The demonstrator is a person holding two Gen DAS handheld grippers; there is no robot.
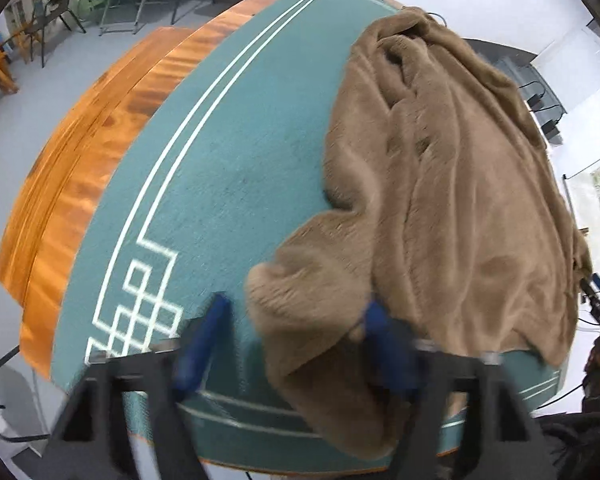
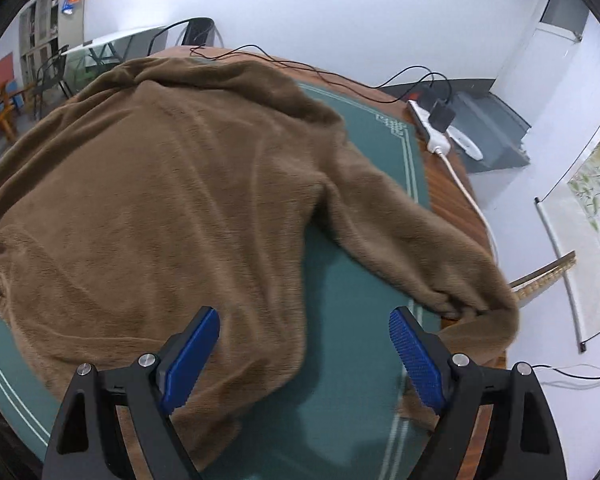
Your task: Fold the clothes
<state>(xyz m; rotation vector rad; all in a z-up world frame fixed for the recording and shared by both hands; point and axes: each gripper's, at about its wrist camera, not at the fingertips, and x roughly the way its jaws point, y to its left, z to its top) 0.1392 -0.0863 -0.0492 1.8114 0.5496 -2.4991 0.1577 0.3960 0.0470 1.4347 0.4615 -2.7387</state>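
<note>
Green mat (image 2: 340,280) on one table holds one brown fleece garment (image 2: 160,200).

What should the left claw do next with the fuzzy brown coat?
Probably close the left claw fully on the coat's fluffy sleeve end: that end sits between its blue pads, still spread out on the green mat, so nothing is folded yet.

A brown fleece jacket (image 2: 172,208) lies spread over the green mat (image 2: 340,360) on the wooden worktop (image 2: 456,200), one sleeve (image 2: 420,248) trailing to the right edge. The right gripper (image 2: 304,344) hovers above the hem, blue pads (image 2: 414,360) wide apart and empty. A white power strip (image 2: 432,128) sits at the far right corner.
</note>
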